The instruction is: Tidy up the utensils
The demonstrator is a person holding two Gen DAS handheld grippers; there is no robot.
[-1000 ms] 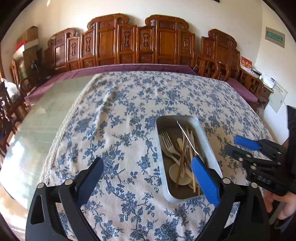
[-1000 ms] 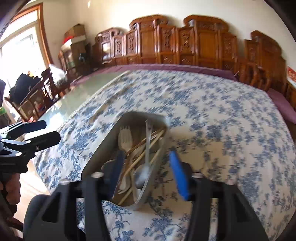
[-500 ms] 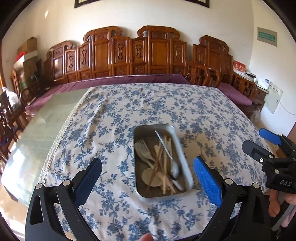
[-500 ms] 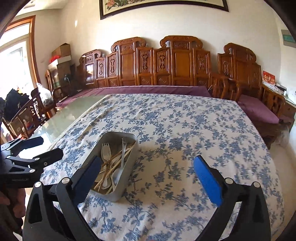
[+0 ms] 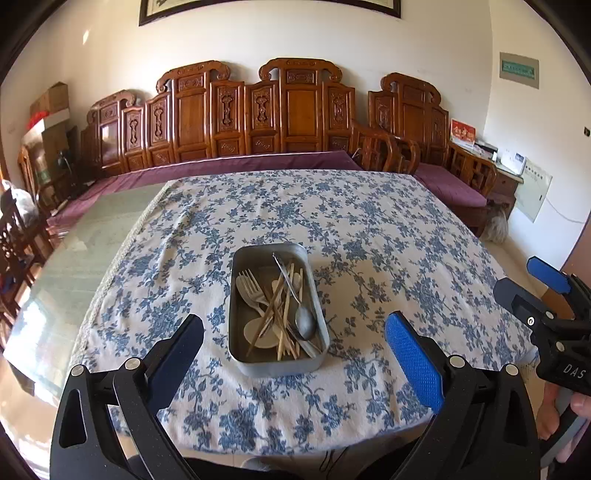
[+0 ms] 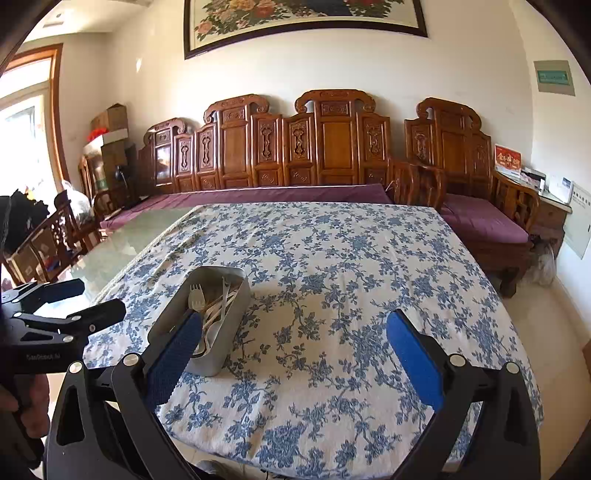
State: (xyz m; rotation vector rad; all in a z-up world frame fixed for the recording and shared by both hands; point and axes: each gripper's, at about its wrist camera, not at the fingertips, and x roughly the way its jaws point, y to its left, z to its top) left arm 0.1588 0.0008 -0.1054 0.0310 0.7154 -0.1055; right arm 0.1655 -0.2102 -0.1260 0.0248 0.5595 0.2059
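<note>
My left camera looks down over the tray [image 5: 277, 363] from close by; my right camera faces it from further right, sharing the tablecloth [image 6: 343, 251].

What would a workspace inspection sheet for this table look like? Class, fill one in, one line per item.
Surface: blue-flowered white tablecloth covering most of a glass-topped table.
Job's things: rectangular metal tray holding a metal spoon, pale plastic fork, pale spoons and wooden chopsticks, all jumbled.
Clutter: nothing seen.
Grippers: left tongs open, empty, short of the tray; right tongs open, empty.
Cables: nothing seen.
Surroundings: carved wooden bench with purple cushions, framed flower painting, cardboard boxes.
</note>
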